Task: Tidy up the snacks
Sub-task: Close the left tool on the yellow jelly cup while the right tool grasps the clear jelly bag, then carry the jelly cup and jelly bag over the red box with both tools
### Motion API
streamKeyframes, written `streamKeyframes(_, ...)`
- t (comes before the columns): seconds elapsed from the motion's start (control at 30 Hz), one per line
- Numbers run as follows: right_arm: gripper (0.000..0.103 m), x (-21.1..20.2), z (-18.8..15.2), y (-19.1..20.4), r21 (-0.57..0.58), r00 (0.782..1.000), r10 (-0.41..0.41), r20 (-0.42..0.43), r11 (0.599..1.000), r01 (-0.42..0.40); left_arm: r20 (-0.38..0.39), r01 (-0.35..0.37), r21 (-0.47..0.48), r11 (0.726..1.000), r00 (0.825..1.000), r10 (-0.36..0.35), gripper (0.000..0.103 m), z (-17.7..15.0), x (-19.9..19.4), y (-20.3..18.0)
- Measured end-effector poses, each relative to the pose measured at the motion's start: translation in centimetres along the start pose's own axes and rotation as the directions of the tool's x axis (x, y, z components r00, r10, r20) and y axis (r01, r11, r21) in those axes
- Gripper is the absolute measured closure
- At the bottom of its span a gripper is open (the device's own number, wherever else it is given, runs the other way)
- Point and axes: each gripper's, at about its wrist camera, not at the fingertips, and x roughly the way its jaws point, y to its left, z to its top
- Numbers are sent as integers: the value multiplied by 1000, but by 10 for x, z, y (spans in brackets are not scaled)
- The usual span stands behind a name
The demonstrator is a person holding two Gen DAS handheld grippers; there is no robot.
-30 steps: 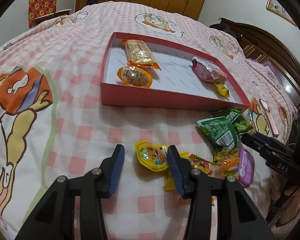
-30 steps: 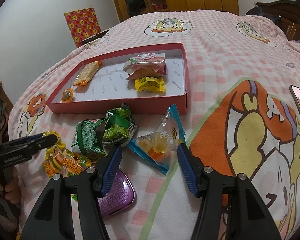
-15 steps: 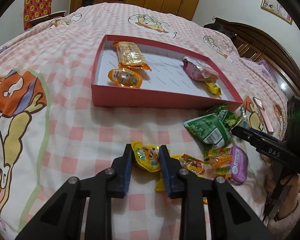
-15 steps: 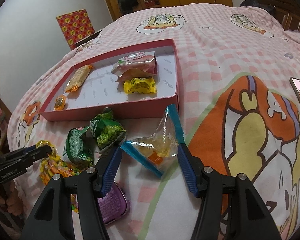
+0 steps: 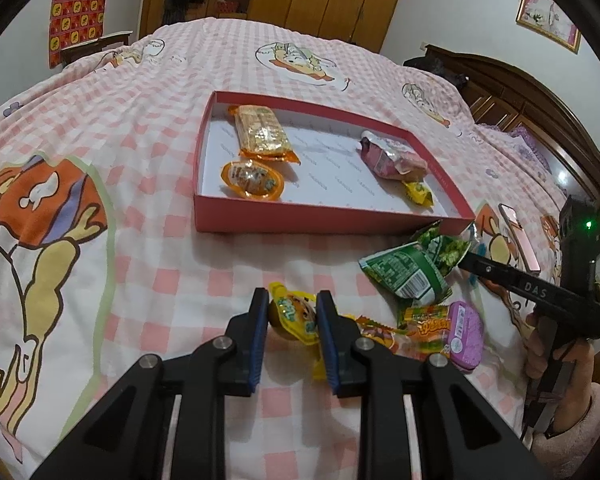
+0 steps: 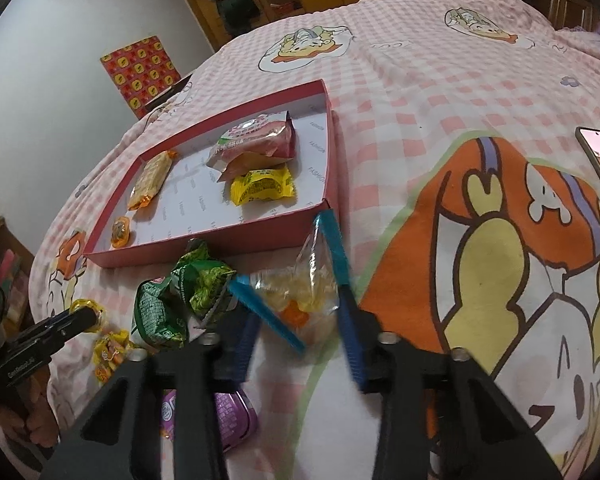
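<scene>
My left gripper (image 5: 292, 314) has narrowed its fingers from wide to a firm pinch on the yellow jelly cup (image 5: 294, 312), which was lying free on the bedspread (image 5: 148, 248) 1 second ago. I judge the grasp made; the lift and carry to the red tray (image 5: 332, 220), just beyond on the far side, are what remain.

My right gripper (image 6: 296, 320) has advanced: its fingers, spread wide, now flank the clear blue-edged packet (image 6: 300, 292) but have not closed. That packet lies just near of the tray's right corner.

4 snacks sit in the tray. The green packets (image 5: 412, 268), the orange-yellow sweets (image 5: 424, 320) and the purple tin (image 5: 462, 334) remain outside, near right.
</scene>
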Motion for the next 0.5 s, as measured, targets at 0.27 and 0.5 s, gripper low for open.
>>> streamKeyframes(0.27,75,-11,-3,10,-45,999,-5,37,999,6,22,-2,-10,1000,1000,2,78,5,-8,3)
streamKeyframes(0.5,76,-24,-4,20,-77,998,12,61,997,-8,41,-5,-16,1000,999,6,78,14,-11,3)
